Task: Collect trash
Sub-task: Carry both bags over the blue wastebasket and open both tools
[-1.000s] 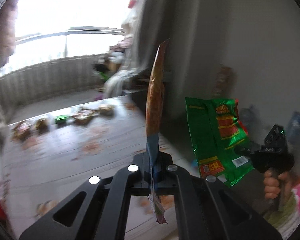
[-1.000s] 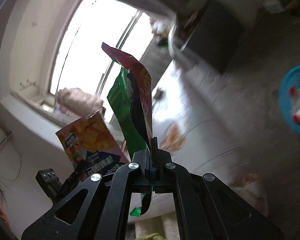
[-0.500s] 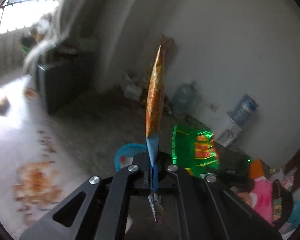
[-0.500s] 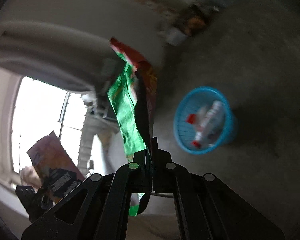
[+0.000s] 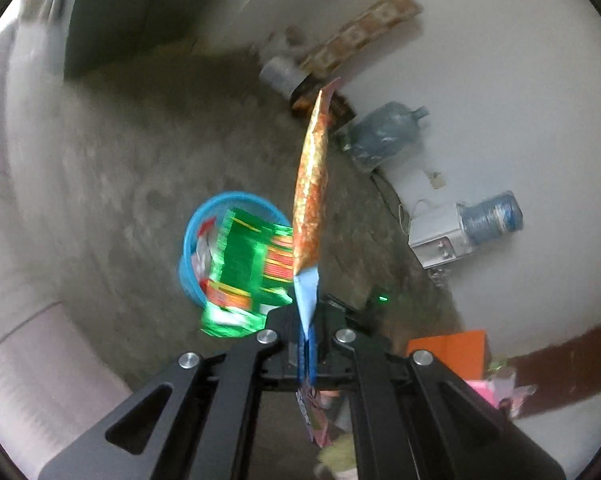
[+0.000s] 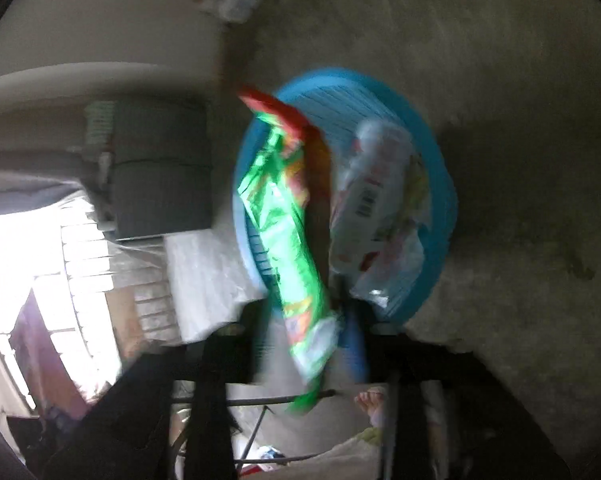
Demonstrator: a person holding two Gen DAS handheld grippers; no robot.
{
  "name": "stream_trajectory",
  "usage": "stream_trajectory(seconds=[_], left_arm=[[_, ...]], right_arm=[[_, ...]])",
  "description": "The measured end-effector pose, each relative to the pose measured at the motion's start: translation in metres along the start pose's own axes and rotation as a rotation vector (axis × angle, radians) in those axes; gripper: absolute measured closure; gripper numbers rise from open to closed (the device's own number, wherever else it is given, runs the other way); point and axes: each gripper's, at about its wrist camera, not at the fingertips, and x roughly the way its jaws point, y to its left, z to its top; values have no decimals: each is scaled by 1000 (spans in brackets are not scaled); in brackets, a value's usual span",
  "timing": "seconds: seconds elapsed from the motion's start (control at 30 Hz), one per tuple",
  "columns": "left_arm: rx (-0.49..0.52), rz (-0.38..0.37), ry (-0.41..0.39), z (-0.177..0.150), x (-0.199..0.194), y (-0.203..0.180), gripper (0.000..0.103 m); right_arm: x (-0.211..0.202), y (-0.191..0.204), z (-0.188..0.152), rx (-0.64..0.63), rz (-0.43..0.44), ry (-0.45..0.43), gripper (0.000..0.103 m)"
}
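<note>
Your left gripper (image 5: 306,336) has its jaws clamped on the orange chip bag (image 5: 310,200), standing edge-on above the floor. Your right gripper (image 6: 304,336) has its jaws opening, the green wrapper (image 6: 288,240) loose between them over the blue basket (image 6: 440,240), near its rim.

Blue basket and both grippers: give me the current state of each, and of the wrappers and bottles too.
Blue basket: upright on the floor, trash inside.
Left gripper: shut on the orange wrapper, held edge-on.
Right gripper: jaws opening, blurred.
Green wrapper: loose between the right jaws, over the basket.
White packet: lying in the basket.
Water bottles: on their sides by the wall.
</note>
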Motion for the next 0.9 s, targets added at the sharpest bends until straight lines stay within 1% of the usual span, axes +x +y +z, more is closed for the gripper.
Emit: stream_trajectory(seconds=[0.03,0.1,0.13,0.17,0.33,0.4,0.43,0.47,0.5,0.53,0.57,0.6,0.67,0.77,0.83,0.9], left_arm=[[-26,-4,23,4,13,4,102],[-89,0,65,15,42,13,102],[-106,-1,77,18,52,15,102],[-131,1,94,23,66,19,102],[-266,4,138,33,126,34,102],[-334,24,157,34,155,43,102],[-375,43,172,33,171,51,99],[-399,52,198,31,178,58,92],[-431,85,239,27,191,67,88],[-457,121,282,23,203,74,79],[-477,135,303,19,206,80,74],[-490,143,306,16,206,83,71],[-503,160,298,13,202,85,63],[-482,144,300,16,191,79,59],[-453,135,298,20,177,65,57],[-422,114,287,22,162,55,55]], right_arm=[[9,-5,3,22,-12,1,59],[13,-13,5,60,29,-9,56],[11,-18,6,77,62,-25,50],[7,-23,6,89,94,-49,46],[-25,-58,5,148,148,-125,45],[-36,-69,0,166,157,-144,45],[-43,-73,-4,169,161,-153,45],[-48,-79,-9,170,159,-162,44],[-54,-87,-13,173,151,-169,44],[-56,-90,-16,175,145,-171,44],[-59,-95,-19,176,137,-170,44],[-65,-94,-21,175,129,-168,44],[-77,-96,-27,174,114,-168,44],[-86,-93,-40,166,103,-161,44],[-89,-90,-46,178,118,-149,44],[-98,-79,-52,170,128,-142,44]])
